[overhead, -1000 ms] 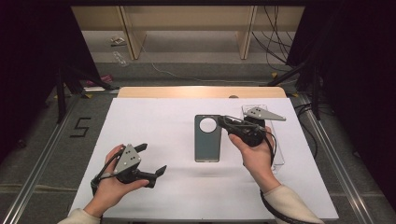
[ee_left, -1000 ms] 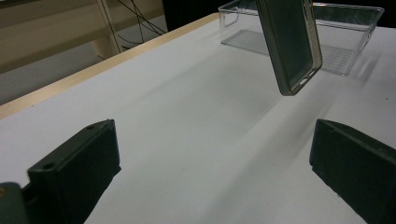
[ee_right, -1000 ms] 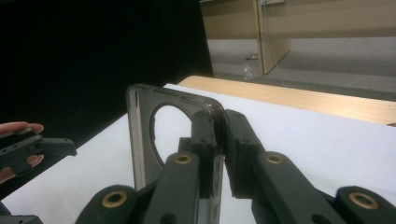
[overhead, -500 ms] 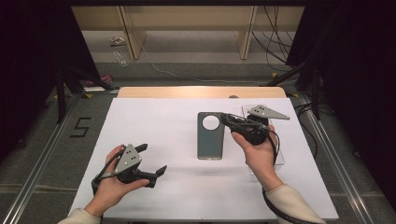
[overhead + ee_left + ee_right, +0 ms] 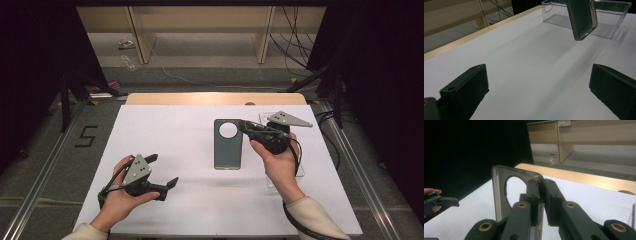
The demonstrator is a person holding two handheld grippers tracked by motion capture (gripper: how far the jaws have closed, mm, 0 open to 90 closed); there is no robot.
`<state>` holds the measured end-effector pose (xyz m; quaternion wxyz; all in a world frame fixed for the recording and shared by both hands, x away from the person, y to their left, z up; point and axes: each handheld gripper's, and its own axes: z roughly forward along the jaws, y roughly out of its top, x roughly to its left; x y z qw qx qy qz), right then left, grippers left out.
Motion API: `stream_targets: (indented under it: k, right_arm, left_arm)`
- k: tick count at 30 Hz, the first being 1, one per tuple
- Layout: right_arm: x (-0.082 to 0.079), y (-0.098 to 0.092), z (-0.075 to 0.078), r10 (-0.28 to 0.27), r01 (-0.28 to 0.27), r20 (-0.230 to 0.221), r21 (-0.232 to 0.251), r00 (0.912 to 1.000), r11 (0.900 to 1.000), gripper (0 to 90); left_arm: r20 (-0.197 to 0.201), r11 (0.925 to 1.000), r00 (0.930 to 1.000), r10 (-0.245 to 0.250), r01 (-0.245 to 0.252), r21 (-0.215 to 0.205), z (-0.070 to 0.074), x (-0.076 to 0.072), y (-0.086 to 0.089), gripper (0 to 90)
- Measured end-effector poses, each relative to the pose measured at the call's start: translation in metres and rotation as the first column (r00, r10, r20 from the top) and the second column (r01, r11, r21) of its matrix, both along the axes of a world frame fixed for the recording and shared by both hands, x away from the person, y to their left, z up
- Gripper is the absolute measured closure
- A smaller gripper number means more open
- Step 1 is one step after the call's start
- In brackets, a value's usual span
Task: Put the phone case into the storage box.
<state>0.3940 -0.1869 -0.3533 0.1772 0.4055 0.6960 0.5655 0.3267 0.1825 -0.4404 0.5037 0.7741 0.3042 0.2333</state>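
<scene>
A white sheet covers my desk [image 5: 165, 130], with dim floor beyond its far edge. Near the front left corner my left gripper [image 5: 162, 171] rests with jaws wide, gripping nothing. Farther out, right of centre, my right gripper [image 5: 243, 125] pinches the phone case [image 5: 228, 150] at its camera-hole end (long axis running front to back), lifted just beside the clear tray [image 5: 609, 25].

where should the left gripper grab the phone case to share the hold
Probably the free lower short edge of the phone case, coming from the left gripper's side: the right gripper pinches the top rim by the round cutout, so the case hangs above the table.
</scene>
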Motion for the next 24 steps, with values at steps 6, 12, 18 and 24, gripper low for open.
stream_targets:
  k: [6, 12, 18, 24]
  right_arm:
    - [0.001, -0.004, 0.002, -0.006, 0.006, 0.006, -0.005, 1.0000, 1.000, 83.3]
    - [0.002, -0.007, 0.004, -0.013, 0.013, 0.016, -0.010, 0.9998, 1.000, 83.3]
    - [0.002, -0.010, 0.005, -0.019, 0.019, 0.023, -0.015, 0.9996, 1.000, 83.3]
    - [0.003, -0.012, 0.006, -0.025, 0.026, 0.025, -0.012, 0.9994, 1.000, 83.3]
  left_arm:
    - [0.000, 1.0000, 1.0000, 0.000, 0.000, 0.001, 0.000, 0.000, 0.000, 1.8]
    - [0.000, 1.0000, 1.0000, 0.000, 0.000, 0.001, 0.000, 0.000, 0.000, 2.0]
    - [0.000, 1.0000, 1.0000, 0.000, 0.000, 0.001, 0.000, 0.000, 0.000, 2.2]
    - [0.000, 1.0000, 1.0000, 0.000, 0.000, 0.000, 0.000, 0.000, 0.000, 2.3]
